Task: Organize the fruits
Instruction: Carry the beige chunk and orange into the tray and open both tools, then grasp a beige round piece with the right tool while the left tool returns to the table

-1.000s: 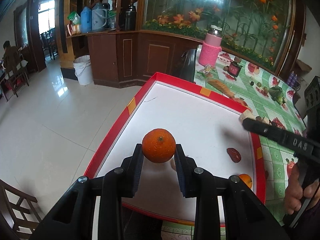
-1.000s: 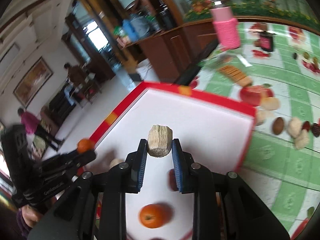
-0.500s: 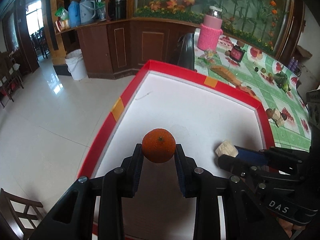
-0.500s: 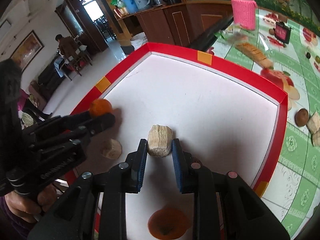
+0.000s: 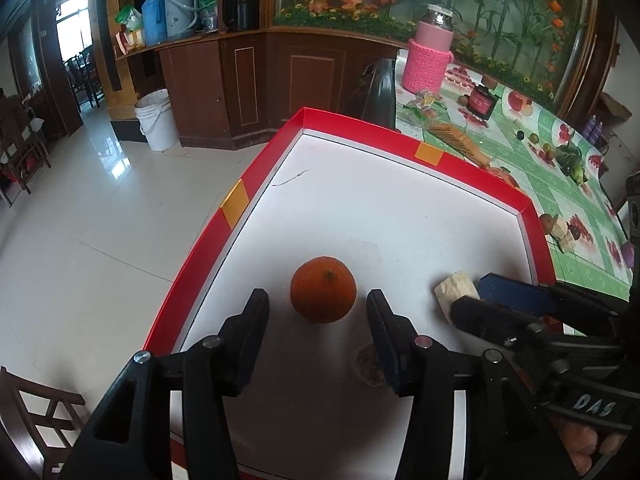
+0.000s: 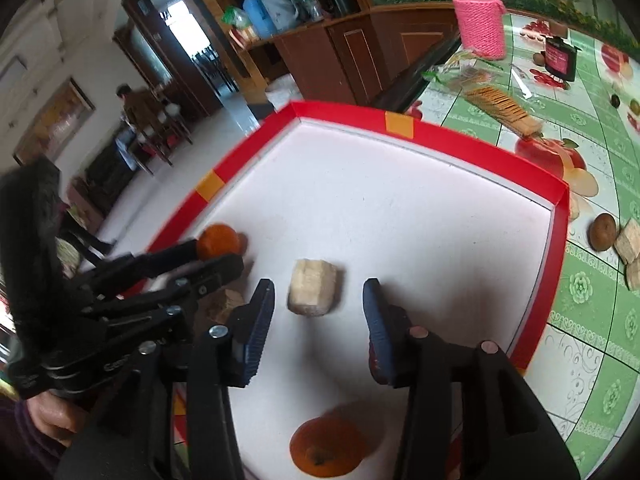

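Orange (image 5: 323,289) on white tray floor (image 5: 380,208), between spread fingers of left gripper (image 5: 318,314); firm, round, rolls easily, grip across middle. Right gripper (image 6: 318,308) spread around pale chunk (image 6: 312,293).

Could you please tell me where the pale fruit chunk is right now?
The pale fruit chunk lies on the white floor of the red-rimmed tray, between the open jaws of the right gripper, to the right of the orange.
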The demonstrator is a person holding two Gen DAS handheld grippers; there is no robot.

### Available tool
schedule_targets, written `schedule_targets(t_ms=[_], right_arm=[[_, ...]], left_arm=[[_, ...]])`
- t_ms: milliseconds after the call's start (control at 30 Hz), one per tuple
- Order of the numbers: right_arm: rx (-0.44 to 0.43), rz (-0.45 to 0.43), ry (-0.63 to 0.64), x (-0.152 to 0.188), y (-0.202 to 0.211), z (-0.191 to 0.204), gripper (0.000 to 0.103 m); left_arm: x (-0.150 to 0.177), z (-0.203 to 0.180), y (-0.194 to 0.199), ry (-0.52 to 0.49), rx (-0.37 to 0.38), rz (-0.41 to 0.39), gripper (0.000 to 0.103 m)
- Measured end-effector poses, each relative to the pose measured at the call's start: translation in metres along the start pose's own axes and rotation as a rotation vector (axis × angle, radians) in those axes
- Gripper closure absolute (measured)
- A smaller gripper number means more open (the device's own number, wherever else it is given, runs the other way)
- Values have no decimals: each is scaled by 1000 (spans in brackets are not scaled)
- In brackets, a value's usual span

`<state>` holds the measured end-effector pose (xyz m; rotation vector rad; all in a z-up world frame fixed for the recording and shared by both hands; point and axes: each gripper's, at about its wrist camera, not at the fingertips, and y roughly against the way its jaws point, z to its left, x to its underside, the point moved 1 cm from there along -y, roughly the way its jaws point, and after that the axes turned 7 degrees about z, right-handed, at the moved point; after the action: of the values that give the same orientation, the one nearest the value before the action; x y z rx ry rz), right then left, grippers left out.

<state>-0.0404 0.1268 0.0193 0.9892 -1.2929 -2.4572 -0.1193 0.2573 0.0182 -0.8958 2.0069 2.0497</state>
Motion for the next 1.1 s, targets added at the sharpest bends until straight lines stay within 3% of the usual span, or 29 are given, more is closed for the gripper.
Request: schedule_targets(t_ms=[167,233,567,700,867,1100], right_arm=[[-46,-93,-6,1,28,-12,55],[-46,-117,-16,2,38,-18,54],[9,-221,-143,19,86,-88,52],[68,-265,-226,31,110,-132,52],[123,-314,-358,46,134,-190,52],[105,-336,-488,54,150,-235,52]], left_arm=[[-1,-2,8,9,-4,-15,51],[-1,-8,14,-6,-8,-28,46],[-2,-46,27,-72,13,-48,40],[1,-81,38,-134,91,-57,40],[10,-145,42,-282,192,-38,36],[16,-203,17,-365,287,39,36]])
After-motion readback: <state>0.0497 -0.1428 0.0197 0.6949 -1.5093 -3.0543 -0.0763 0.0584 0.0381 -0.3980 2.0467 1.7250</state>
